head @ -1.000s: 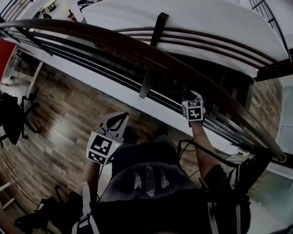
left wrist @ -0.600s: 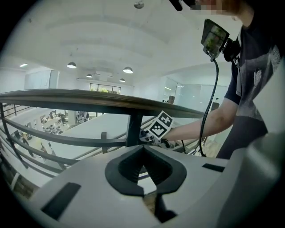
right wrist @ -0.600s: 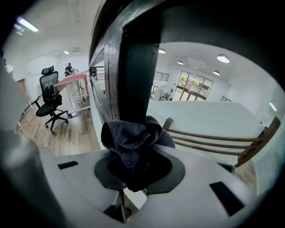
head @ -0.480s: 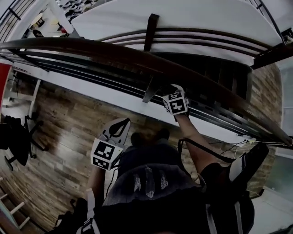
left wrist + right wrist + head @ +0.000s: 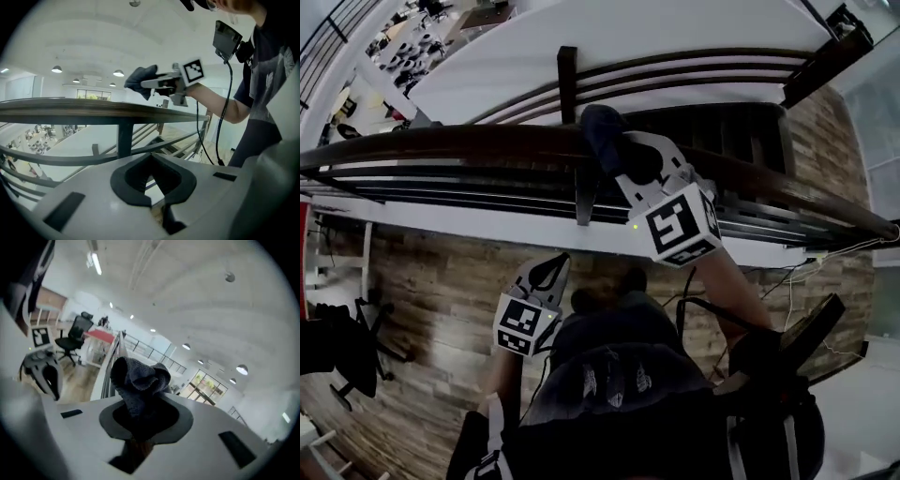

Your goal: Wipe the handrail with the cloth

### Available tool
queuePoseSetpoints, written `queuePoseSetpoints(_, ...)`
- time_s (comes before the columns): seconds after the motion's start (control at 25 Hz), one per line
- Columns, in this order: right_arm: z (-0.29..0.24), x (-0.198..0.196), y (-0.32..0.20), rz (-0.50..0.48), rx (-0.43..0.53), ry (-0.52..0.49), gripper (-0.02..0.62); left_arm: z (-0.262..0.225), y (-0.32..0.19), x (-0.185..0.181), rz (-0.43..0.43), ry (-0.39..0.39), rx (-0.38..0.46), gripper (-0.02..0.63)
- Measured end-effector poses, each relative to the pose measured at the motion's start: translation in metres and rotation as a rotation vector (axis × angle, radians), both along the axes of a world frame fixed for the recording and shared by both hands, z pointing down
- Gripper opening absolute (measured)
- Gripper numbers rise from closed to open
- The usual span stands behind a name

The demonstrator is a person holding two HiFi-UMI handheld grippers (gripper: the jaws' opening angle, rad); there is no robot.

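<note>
Two grippers are shown on the near side of the dark handrail (image 5: 441, 145). Nearest to us, the left gripper (image 5: 551, 265) hangs below and short of the handrail, its fingers (image 5: 132, 185) drawn together at the tips with nothing between them. Higher up, we see the right gripper (image 5: 621, 157) reaching to the handrail. Its fingers are closed on a dark, bunched cloth (image 5: 138, 380), which stands out past the fingertips. From the head view the cloth lies over the top of the handrail, just beside the upright post (image 5: 581, 192). From the left gripper view it sits right above the handrail's upper face, and we cannot tell whether the two touch. Thin lower rails (image 5: 56, 159) run beneath the handrail. Far below the handrail lies a wooden floor (image 5: 422, 272) with an office chair (image 5: 337, 347).
</note>
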State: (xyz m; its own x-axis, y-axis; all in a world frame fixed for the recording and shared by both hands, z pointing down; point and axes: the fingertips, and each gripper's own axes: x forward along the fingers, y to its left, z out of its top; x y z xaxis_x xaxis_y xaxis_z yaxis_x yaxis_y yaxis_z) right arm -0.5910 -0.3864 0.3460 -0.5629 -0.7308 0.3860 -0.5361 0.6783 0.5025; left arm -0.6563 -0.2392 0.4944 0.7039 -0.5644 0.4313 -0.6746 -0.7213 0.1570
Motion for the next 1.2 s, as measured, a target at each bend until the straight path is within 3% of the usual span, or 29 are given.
queuePoseSetpoints(0.08, 0.026, -0.002, -0.025, 0.018, -0.041, 0.167, 0.057, -0.003, 0.005, 0.023, 0.054, -0.003, 0.014, 0.008)
queuePoseSetpoints(0.16, 0.053, -0.005, -0.028, -0.009, -0.117, 0.235, 0.056, -0.006, 0.016, 0.043, 0.101, -0.023, 0.035, 0.008)
queuePoseSetpoints(0.32, 0.053, 0.013, -0.016, -0.03, -0.142, 0.209, 0.055, -0.018, 0.027, 0.056, 0.119, -0.115, 0.092, 0.008)
queuePoseSetpoints(0.48, 0.052, 0.062, -0.004, -0.023, -0.217, 0.147, 0.055, -0.021, 0.038, 0.074, 0.053, -0.098, 0.037, 0.008)
queuePoseSetpoints(0.6, 0.052, 0.131, 0.014, -0.014, -0.251, 0.114, 0.055, -0.017, 0.044, 0.131, 0.06, -0.097, 0.014, 0.008)
queuePoseSetpoints(0.8, 0.055, 0.264, 0.044, 0.035, -0.247, 0.071, 0.055, -0.041, 0.044, 0.259, 0.152, -0.108, 0.104, 0.008)
queuePoseSetpoints(0.92, 0.055, 0.339, 0.062, 0.059, -0.251, 0.062, 0.055, -0.043, 0.054, 0.339, 0.206, -0.088, 0.111, 0.008)
queuePoseSetpoints(1.08, 0.052, 0.451, 0.083, 0.147, -0.268, 0.051, 0.055, -0.037, 0.071, 0.439, 0.341, -0.08, 0.073, 0.008)
queuePoseSetpoints(1.2, 0.045, 0.52, 0.079, 0.246, -0.273, 0.002, 0.055, -0.031, 0.066, 0.49, 0.44, -0.059, 0.049, 0.008)
